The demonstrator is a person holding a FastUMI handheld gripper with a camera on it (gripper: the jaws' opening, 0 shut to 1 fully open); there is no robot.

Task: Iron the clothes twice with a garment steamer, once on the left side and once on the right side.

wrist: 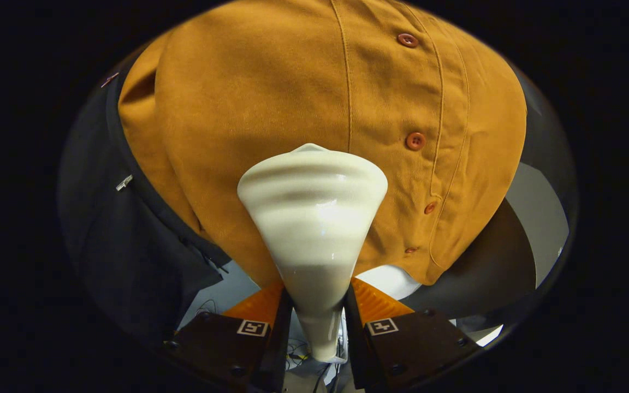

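We've got the gripper (317,305) clamped on the narrow neck of the glossy cream cone-shaped steamer head (313,218), both fingers (268,305) pressing in from either side. The wide end of that head sits right up against the mustard-orange button-front shirt (271,103), just left of the placket with its round orange buttons (415,141). A dark garment (129,240) hangs just beside the shirt on its left.
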